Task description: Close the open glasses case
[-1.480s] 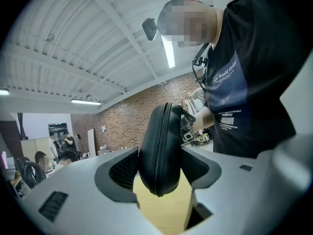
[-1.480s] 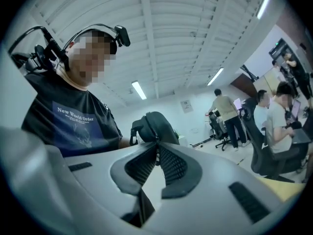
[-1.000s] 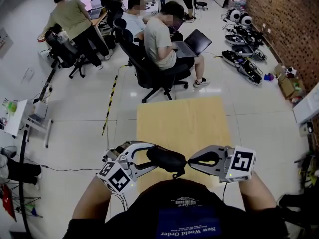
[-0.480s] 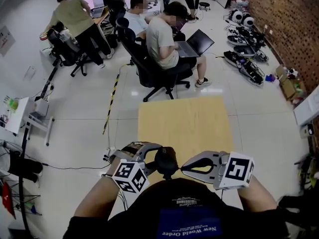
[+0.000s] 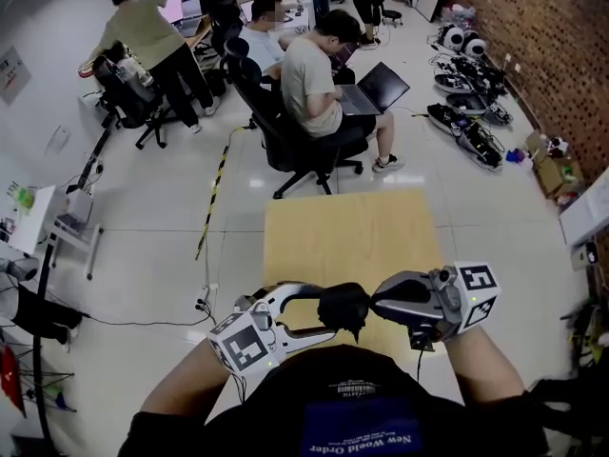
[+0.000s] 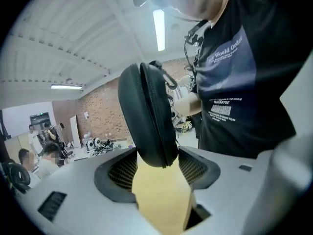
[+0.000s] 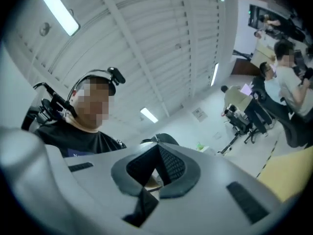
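Note:
My left gripper (image 5: 328,310) is shut on a black zip-up glasses case (image 5: 343,307), held in the air over the near end of the wooden table (image 5: 352,236). In the left gripper view the case (image 6: 146,116) stands on end with its lower end wedged between the two pads (image 6: 126,169); its zip seam faces the camera and its two halves lie together. My right gripper (image 5: 374,303) is shut, its tips against the case's right side. In the right gripper view only the case's dark top (image 7: 165,139) shows past the joined tips; whether they pinch the zip pull is hidden.
Beyond the table a person with a laptop (image 5: 381,86) sits on an office chair (image 5: 285,146), with more people at desks (image 5: 181,17) behind. Robot parts (image 5: 471,112) lie along the brick wall on the right. A small white stand (image 5: 48,222) is at the left.
The left gripper has swung the case round and carried it a little to the right. The right gripper has risen and tilted upward, its tips staying at the case.

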Tool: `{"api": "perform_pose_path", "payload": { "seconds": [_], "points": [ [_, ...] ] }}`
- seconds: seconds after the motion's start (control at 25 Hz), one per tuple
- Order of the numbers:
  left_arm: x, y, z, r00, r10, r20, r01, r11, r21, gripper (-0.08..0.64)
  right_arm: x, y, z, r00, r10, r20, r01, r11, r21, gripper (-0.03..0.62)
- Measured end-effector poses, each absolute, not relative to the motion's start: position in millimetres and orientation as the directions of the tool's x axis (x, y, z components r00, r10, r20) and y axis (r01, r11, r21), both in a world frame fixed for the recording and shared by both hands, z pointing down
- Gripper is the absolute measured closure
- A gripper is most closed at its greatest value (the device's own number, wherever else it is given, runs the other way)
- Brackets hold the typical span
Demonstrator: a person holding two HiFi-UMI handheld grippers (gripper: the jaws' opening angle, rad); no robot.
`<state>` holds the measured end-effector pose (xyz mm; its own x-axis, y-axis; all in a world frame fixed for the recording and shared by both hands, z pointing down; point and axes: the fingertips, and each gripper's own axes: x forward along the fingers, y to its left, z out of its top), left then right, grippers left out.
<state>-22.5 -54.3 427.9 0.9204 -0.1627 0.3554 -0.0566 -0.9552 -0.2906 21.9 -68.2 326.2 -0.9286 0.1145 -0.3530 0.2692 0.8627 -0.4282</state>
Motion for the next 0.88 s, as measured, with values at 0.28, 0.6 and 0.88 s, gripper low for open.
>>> {"api": "perform_pose_path", "payload": {
  "seconds": [0.28, 0.6, 0.88],
  "points": [
    [-20.8, -53.7, 418.1, 0.942, -0.173, 0.287, -0.115, -0.971, -0.207, 0.297, 34.6, -90.4, 330.1, -0.948, 0.011, -0.318, 0.168, 0.867, -0.47, 0.604],
    [-31.6, -59.0, 394.8, 0.991, -0.118, 0.06, -0.121, -0.991, 0.048, 0.278, 44.4, -98.5, 317.1, -0.906, -0.098, -0.412, 0.135, 0.856, -0.499, 0.604],
    [-9.4, -50.0, 407.8, 0.978, -0.129, 0.164, -0.13, -0.991, -0.006, 0.278, 18.6, -75.7, 307.6, -0.92, -0.089, -0.382, 0.095, 0.895, -0.436, 0.604]
  ]
}}
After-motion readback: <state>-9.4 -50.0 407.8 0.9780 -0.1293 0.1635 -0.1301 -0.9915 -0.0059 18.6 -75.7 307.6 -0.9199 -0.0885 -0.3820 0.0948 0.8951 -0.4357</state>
